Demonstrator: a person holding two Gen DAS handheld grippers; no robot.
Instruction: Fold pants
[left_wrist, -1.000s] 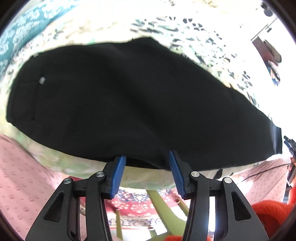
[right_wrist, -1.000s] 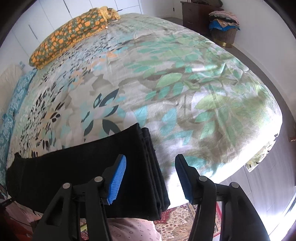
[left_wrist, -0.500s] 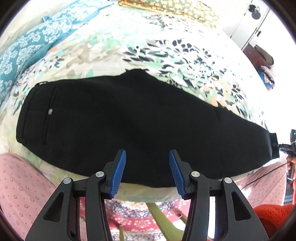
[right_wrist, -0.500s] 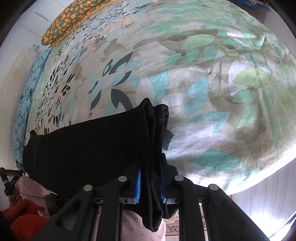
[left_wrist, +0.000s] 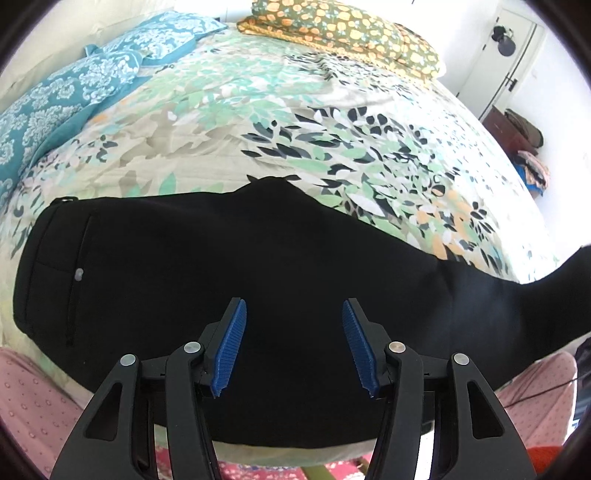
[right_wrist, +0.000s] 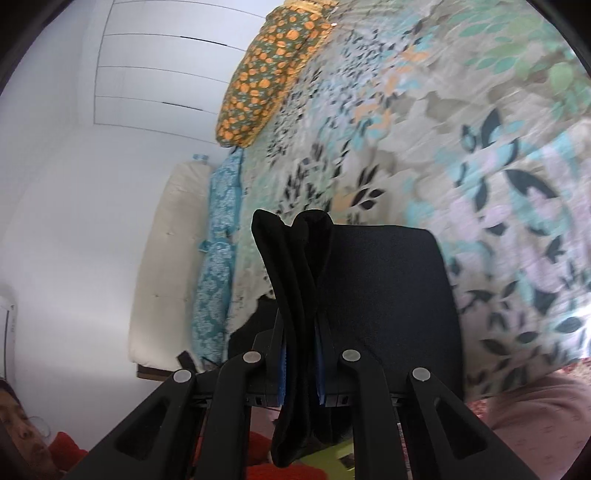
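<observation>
Along the near edge of the bed (left_wrist: 258, 122), we see the black pants (left_wrist: 229, 295) spread lengthwise over the leaf-patterned cover, their waistband end lying toward the blue patterned pillow (left_wrist: 70, 92) and their leg end running the other way, where it rises off the cover at the picture's right border. The cloth is plain, dark and mostly smooth; a slit pocket with a small pale button (left_wrist: 78, 273) shows near the waistband, and the crotch seam makes a low peak on the far edge, pointing toward the orange-flowered pillow (left_wrist: 343, 33). Our left gripper (left_wrist: 293, 345) hangs over the middle of the pants with its blue pads spread apart and nothing between them; its jaws have just been opening a little. Our right gripper (right_wrist: 301, 363) has just been closing and is clamped on the hem end of the legs, whose doubled layers stand up in a bunched fold beyond the pads and droop below them. Behind that fold, more of the pants lies as a flat black panel on the bed.
</observation>
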